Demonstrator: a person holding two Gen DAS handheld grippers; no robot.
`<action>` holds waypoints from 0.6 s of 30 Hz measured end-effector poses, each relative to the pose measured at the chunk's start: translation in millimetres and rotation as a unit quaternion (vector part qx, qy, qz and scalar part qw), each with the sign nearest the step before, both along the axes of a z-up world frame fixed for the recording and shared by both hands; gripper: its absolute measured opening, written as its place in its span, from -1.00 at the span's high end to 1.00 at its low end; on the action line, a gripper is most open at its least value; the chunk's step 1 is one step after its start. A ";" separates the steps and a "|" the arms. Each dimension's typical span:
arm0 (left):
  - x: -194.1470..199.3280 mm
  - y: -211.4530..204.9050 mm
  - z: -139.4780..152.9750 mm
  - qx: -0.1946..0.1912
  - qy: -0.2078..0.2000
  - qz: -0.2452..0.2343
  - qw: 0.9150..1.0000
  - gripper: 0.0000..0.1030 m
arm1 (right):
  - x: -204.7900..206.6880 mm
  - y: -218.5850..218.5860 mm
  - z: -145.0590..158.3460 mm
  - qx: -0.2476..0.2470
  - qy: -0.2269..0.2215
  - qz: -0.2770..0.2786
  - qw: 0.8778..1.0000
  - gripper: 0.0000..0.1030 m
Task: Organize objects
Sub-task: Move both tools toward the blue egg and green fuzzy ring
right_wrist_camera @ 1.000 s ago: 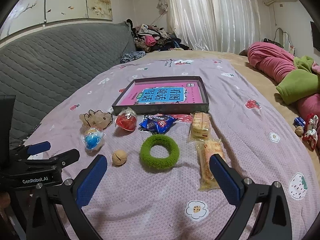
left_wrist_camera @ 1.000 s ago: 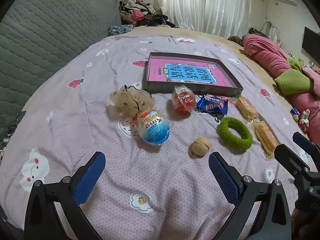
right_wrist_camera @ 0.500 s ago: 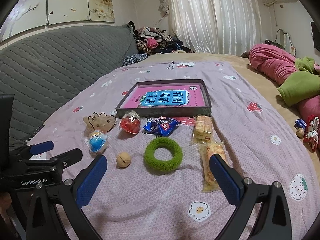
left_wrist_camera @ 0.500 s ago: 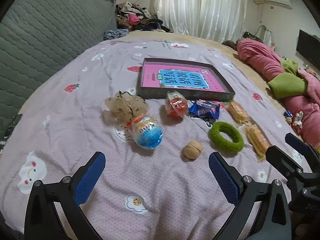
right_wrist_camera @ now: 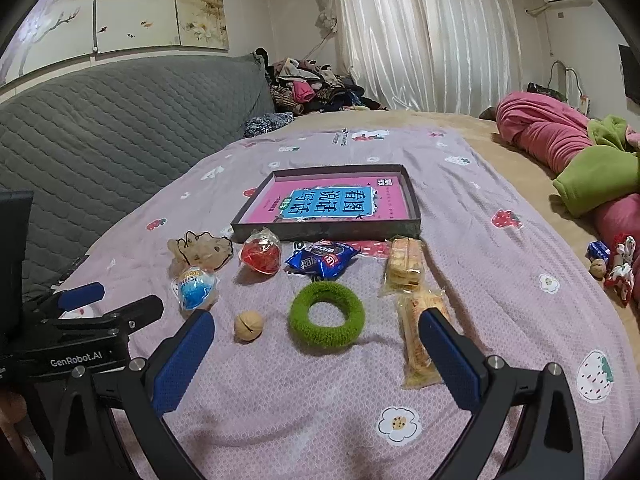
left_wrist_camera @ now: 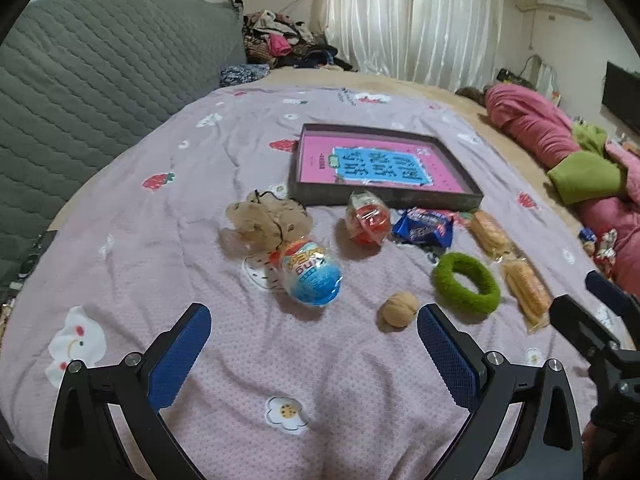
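Right wrist view: lilac printed bedspread (right_wrist_camera: pixel 460 216), grey quilted headboard (right_wrist_camera: pixel 120 120).

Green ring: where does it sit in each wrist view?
Left wrist: green ring lies right of centre, beside the walnut.
Right wrist: green ring lies at centre, right of the walnut.
Shared landmark: the pink-lined tray behind it.
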State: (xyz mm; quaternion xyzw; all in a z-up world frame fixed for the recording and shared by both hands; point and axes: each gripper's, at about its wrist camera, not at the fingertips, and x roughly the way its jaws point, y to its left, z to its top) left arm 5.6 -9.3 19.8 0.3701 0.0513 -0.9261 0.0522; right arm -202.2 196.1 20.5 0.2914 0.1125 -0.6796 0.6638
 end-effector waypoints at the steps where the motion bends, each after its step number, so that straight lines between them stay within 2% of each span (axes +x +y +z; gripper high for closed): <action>1: 0.7 -1.3 0.4 0.007 0.004 0.002 1.000 -1.00 | 0.7 -0.9 0.4 0.001 0.001 0.001 1.000 -1.00; 5: -3.2 2.4 -1.4 0.000 -0.010 -0.003 1.000 -1.00 | 1.7 -1.3 1.0 0.001 0.004 0.009 1.000 -1.00; 9: -1.3 1.0 -0.8 0.011 -0.002 -0.004 1.000 -1.00 | 1.7 -1.2 1.8 0.001 0.002 0.010 1.000 -1.00; 18: -2.8 -4.6 5.6 0.004 -0.002 0.001 1.000 -1.00 | 4.0 -2.5 9.2 0.002 0.010 0.020 1.000 -1.00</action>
